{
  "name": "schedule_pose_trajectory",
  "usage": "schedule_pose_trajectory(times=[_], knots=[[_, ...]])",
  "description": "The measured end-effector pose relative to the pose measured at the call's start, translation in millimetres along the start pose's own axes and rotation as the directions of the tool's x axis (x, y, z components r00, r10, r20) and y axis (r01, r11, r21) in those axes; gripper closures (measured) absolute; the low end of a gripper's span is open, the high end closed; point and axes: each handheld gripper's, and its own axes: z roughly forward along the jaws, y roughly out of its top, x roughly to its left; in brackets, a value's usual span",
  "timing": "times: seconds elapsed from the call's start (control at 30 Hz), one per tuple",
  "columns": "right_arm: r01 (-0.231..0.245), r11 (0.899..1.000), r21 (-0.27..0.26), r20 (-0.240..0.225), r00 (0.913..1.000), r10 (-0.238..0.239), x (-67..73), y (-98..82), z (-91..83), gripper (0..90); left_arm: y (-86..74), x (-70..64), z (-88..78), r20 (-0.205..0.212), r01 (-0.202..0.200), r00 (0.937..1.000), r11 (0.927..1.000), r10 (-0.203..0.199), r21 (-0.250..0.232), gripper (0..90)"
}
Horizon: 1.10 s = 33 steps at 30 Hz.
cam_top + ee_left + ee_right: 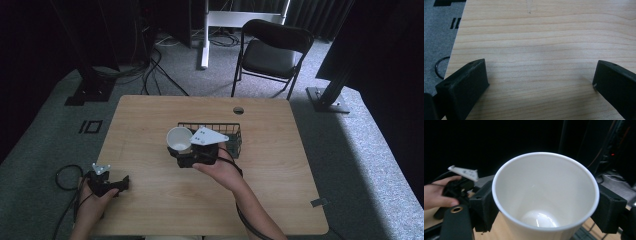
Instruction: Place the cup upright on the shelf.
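A white cup (178, 138) is clamped between the jaws of my right gripper (180, 150), at the left front corner of a black wire basket (234, 131). In the right gripper view the cup (544, 195) is empty, mouth toward the camera, with a black pad (484, 205) pressed on each side. My left gripper (122, 182) rests at the table's front left edge. Its jaws stand wide apart over bare wood (536, 37) with nothing between them. The left gripper (459, 187) and the hand holding it also appear far off in the right gripper view.
The wooden table (150, 200) has a round cable hole (238, 110) near its back edge. A black folding chair (270, 50) stands behind the table. Cables (150, 70) lie on the grey carpet, and a dark post base (327, 97) stands at the right.
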Motion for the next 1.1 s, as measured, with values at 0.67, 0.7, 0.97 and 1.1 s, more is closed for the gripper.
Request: schedule_pose_trajectory(times=[0.67, 0.7, 0.97, 1.1], knots=[[-0.074, 0.997, -0.005, 0.373, 0.9253, 0.071, -59.3, 2.5, -5.7, 19.6, 0.0, 0.0, 0.0, 0.0, 0.0, 1.0, 1.0, 0.0, 0.0, 0.1], [-0.08, 0.997, -0.002, 0.391, 0.9174, 0.074, -62.2, 1.1, -5.8, 19.6, 0.0, 0.0, 0.1, 0.0, 0.0, 1.0, 1.0, 0.0, -0.001, 0.1], [-0.136, 0.99, 0.021, 0.466, 0.878, 0.111, -85.6, -17.2, -6.1, 19.6, 0.0, 0.0, 0.1, 0.0, 0.0, 1.0, 1.0, 0.0, -0.001, 0.1], [-0.159, 0.987, 0.03, 0.489, 0.8635, 0.124, -94.4, -28.2, -5.3, 19.6, 0.0, 0.0, 0.1, 0.0, 0.0, 1.0, 1.0, 0.0, -0.001, 0.1]])
